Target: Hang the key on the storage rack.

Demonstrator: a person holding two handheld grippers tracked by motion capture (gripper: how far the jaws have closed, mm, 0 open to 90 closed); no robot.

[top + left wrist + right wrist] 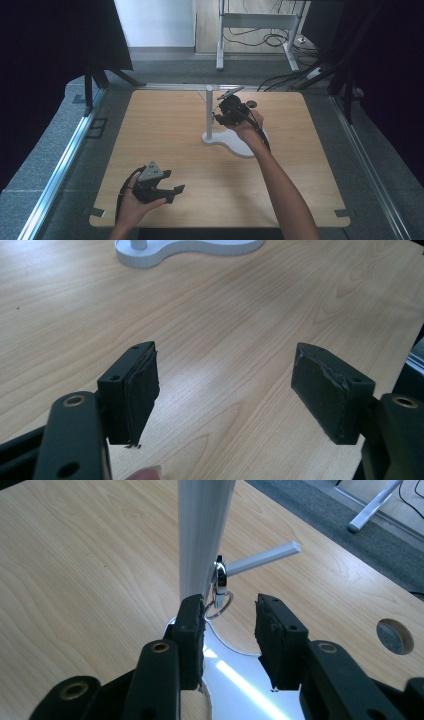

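Right gripper (230,635) is standing part-open, jaws apart, just before the key ring (220,587) hanging on the stand (209,117) peg at the table's far middle; left gripper (225,390) is resting wide open at near left.

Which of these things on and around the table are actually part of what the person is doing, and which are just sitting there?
In use:
- white stand with upright post and side peg
- shiny metal key ring hanging on the peg
- right gripper, jaws parted by the ring

Just there:
- left gripper, open over bare wood
- round hole in tabletop
- cables on the floor
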